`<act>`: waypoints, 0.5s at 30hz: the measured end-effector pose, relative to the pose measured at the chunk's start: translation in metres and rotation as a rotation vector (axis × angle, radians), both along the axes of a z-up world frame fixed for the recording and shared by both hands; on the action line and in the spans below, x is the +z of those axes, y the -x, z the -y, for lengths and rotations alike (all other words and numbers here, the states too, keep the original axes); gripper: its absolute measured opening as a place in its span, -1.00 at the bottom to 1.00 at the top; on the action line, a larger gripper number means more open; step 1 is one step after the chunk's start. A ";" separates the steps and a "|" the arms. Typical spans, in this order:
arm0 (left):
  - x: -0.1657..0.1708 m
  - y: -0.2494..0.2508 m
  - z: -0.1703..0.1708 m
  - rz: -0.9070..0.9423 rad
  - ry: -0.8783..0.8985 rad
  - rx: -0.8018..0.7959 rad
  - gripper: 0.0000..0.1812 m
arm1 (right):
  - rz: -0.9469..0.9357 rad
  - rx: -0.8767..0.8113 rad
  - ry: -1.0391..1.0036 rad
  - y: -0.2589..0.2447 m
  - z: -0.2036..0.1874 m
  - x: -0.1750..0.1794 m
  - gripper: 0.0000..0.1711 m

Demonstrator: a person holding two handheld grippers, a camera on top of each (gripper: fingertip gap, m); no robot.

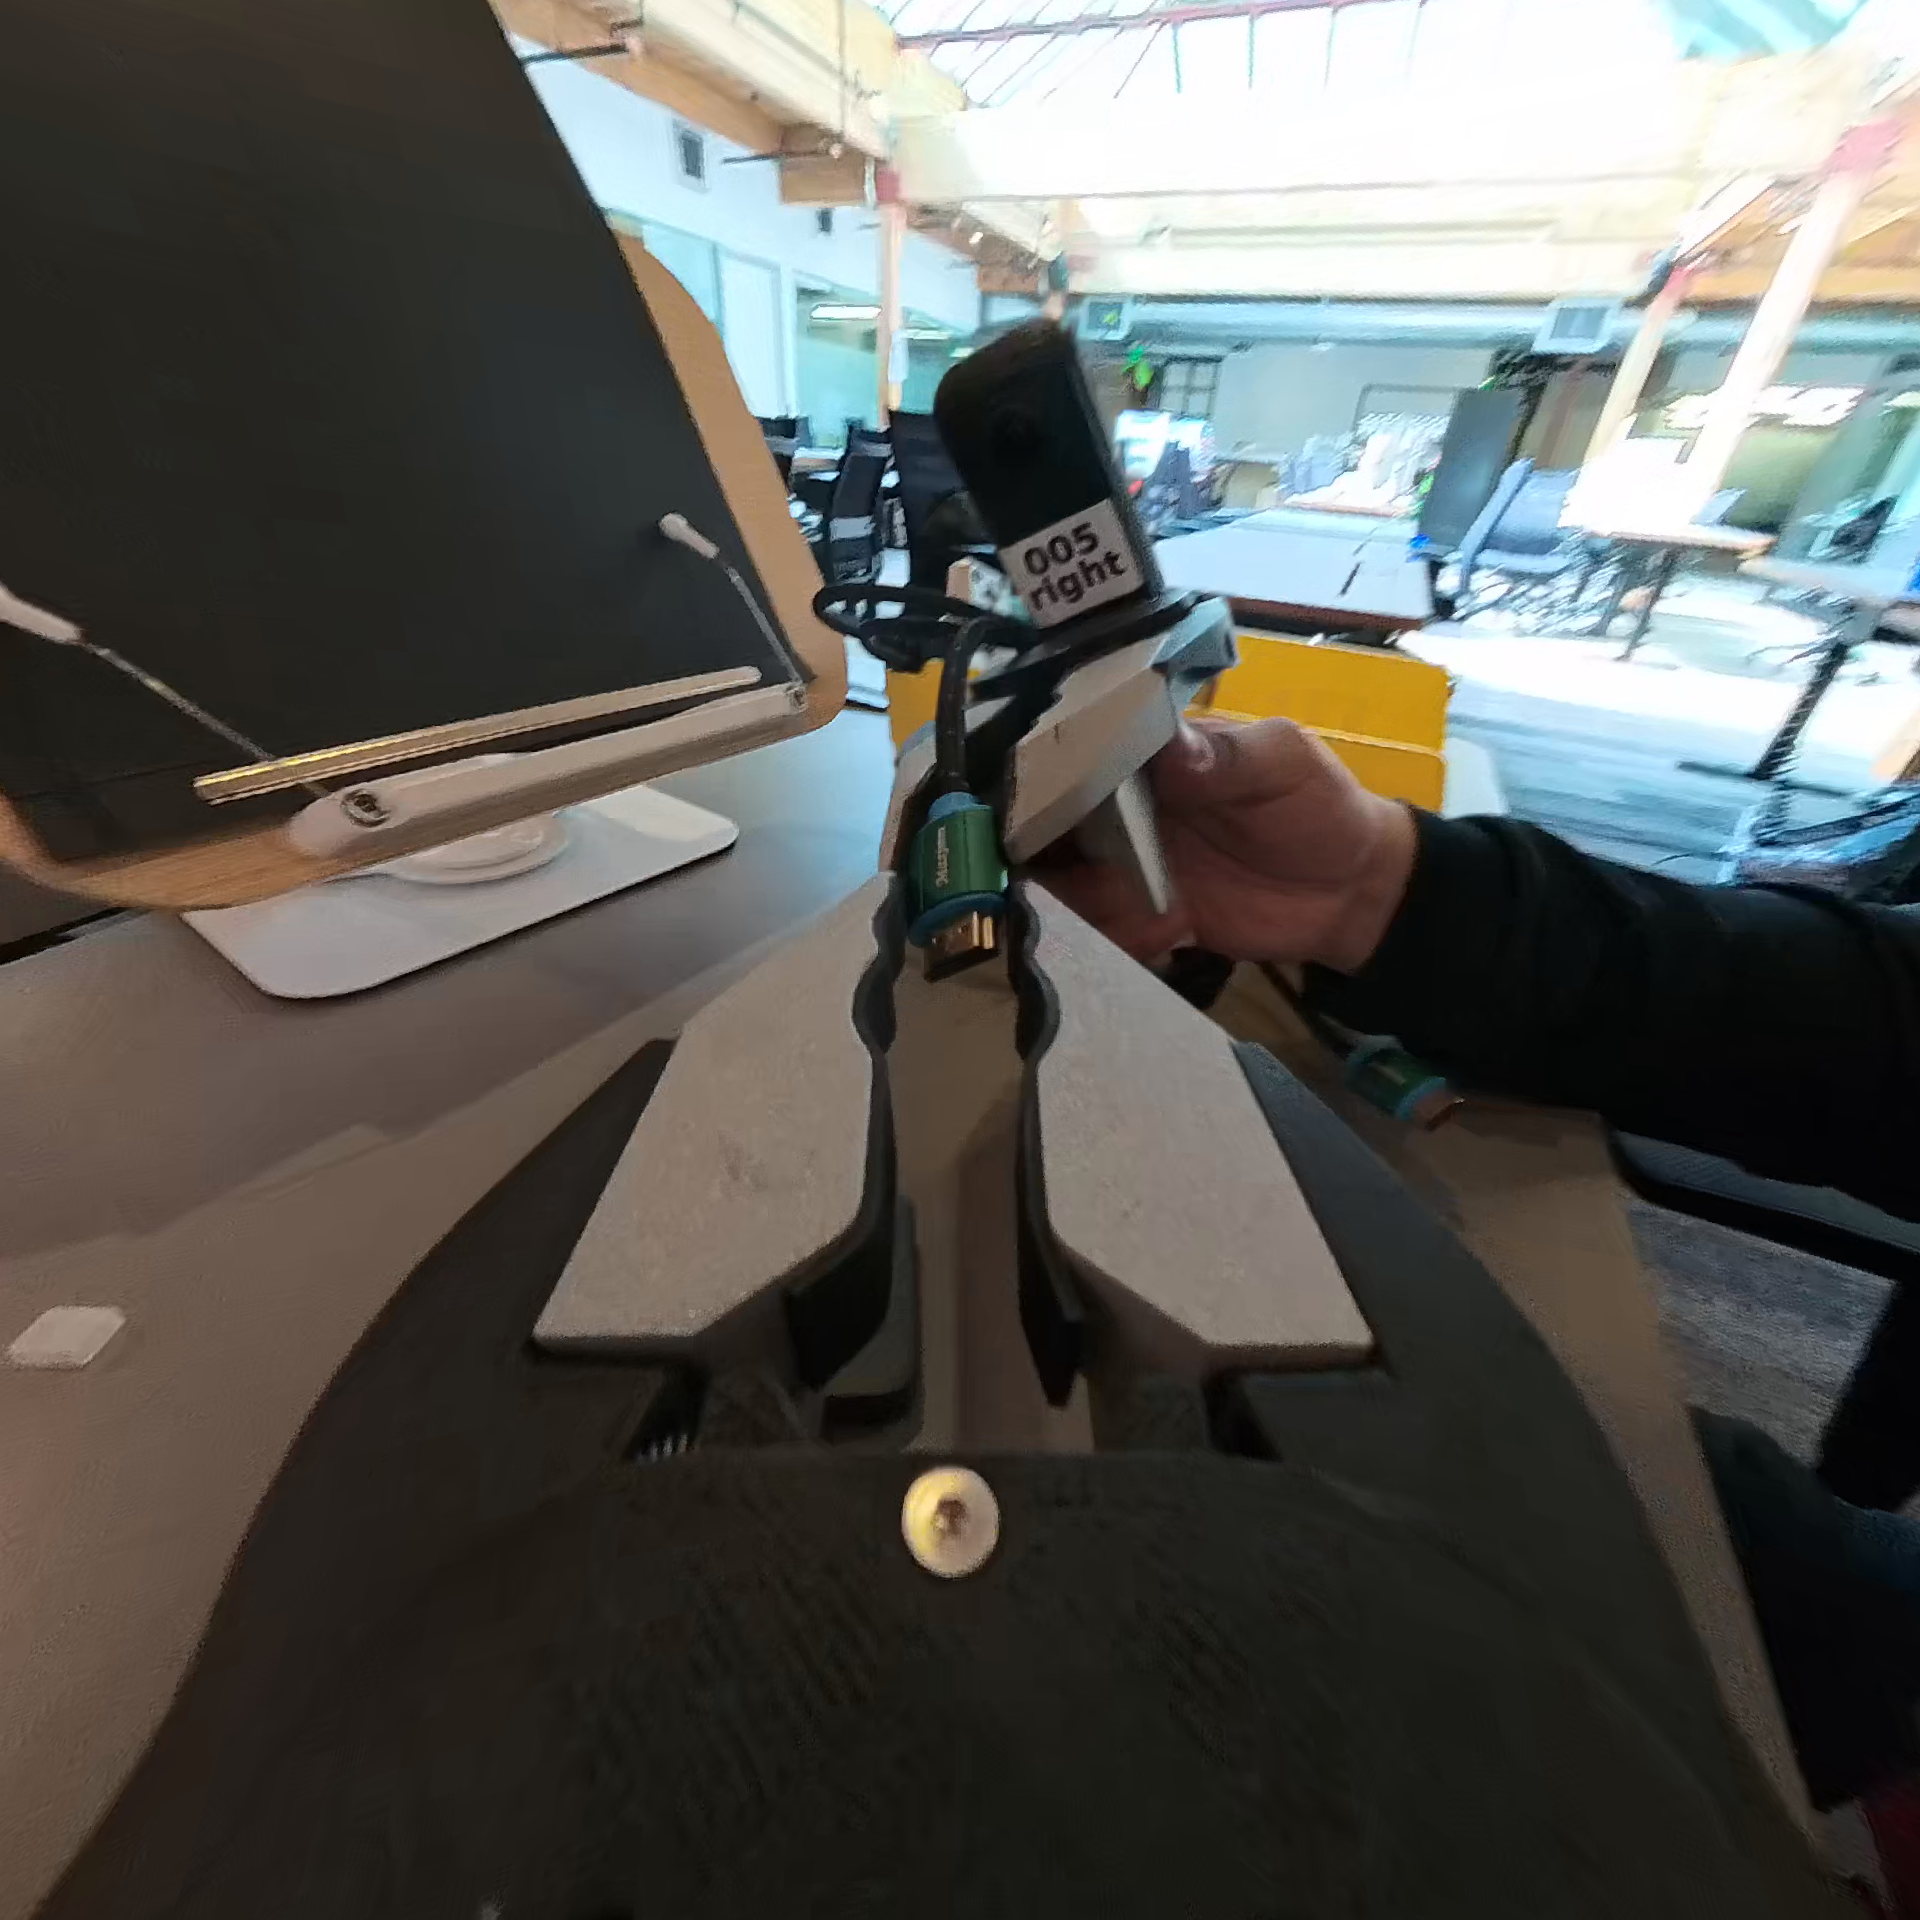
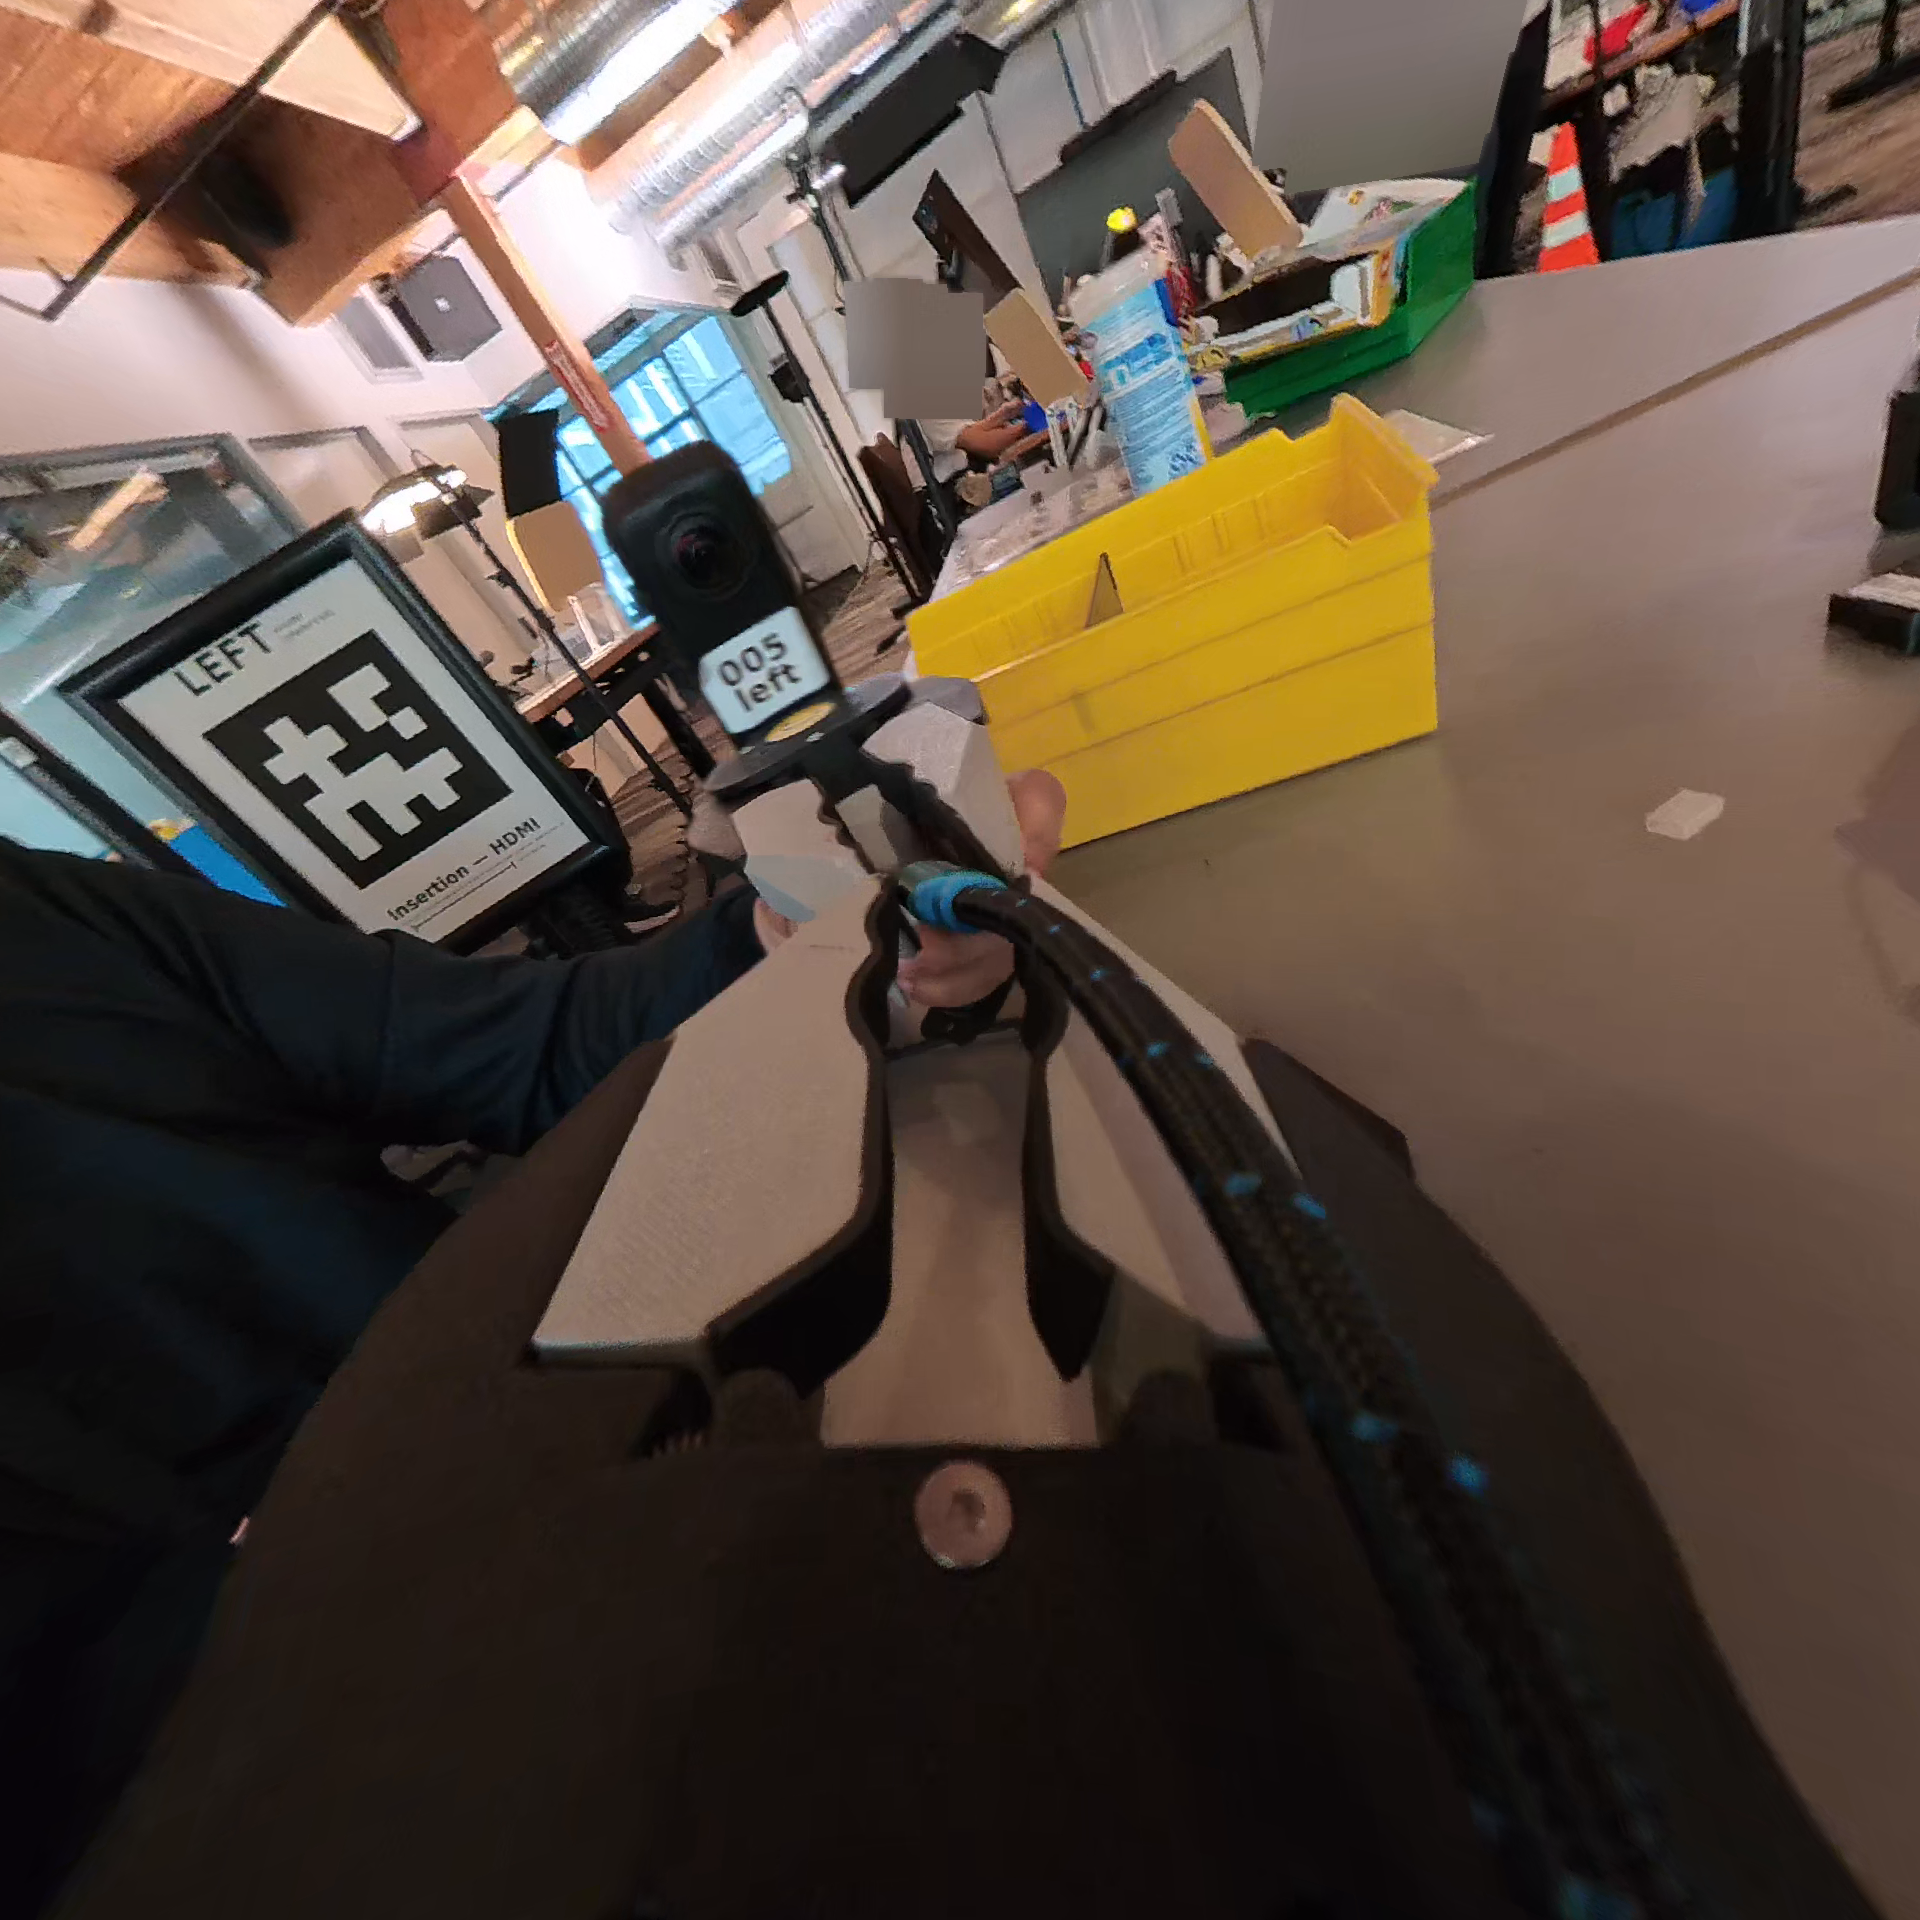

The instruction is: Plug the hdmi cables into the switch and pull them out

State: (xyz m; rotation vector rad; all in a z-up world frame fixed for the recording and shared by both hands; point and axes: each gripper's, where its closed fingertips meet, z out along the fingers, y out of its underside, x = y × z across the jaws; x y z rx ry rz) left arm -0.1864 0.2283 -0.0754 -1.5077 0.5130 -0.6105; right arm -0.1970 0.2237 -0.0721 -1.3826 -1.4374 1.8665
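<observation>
A green-shelled HDMI plug [image 1: 956,883] with a gold tip sits between the fingertips of my left gripper [image 1: 954,914], tip pointing back at the left camera. Its blue-ringed rear end [image 2: 943,900] sits between the fingertips of my right gripper [image 2: 956,920]. Both grippers meet tip to tip above the grey table [image 2: 1558,1039], each closed to about the plug's width. The braided black-and-blue cable [image 2: 1247,1195] drapes back over the right gripper. A second green plug [image 1: 1392,1081] lies on the table under the person's sleeve.
A yellow bin [image 2: 1195,665] stands on the table behind the grippers. A small black box [image 2: 1881,613] sits at the right edge. A tilted black board on a white stand [image 1: 468,904] is on the left. A framed marker sign [image 2: 343,748] stands beyond the table. Left and right tips are no more than a few centimetres apart.
</observation>
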 end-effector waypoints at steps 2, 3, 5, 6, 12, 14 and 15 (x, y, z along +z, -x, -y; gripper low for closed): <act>-0.006 0.004 -0.005 -0.063 -0.009 0.062 -0.84 | 0.034 -0.031 -0.002 0.002 -0.007 -0.007 -0.77; -0.007 0.005 -0.007 -0.101 -0.033 0.097 -0.84 | 0.046 -0.047 -0.012 0.002 -0.009 -0.009 -0.77; -0.009 0.009 -0.010 -0.213 -0.093 0.177 -0.79 | 0.058 -0.070 -0.028 0.002 -0.013 -0.011 -0.78; -0.011 0.009 -0.011 -0.281 -0.127 0.214 -0.81 | 0.063 -0.076 -0.029 0.002 -0.014 -0.012 -0.78; -0.016 0.010 -0.013 -0.612 -0.295 0.348 -0.89 | 0.067 -0.075 -0.019 0.003 -0.013 -0.013 -0.77; -0.010 0.010 -0.010 -0.567 -0.303 0.332 -0.89 | 0.042 -0.055 0.014 0.002 -0.011 -0.008 -0.77; -0.009 0.010 -0.009 -0.549 -0.299 0.323 -0.89 | 0.039 -0.048 0.033 0.002 -0.010 -0.007 -0.77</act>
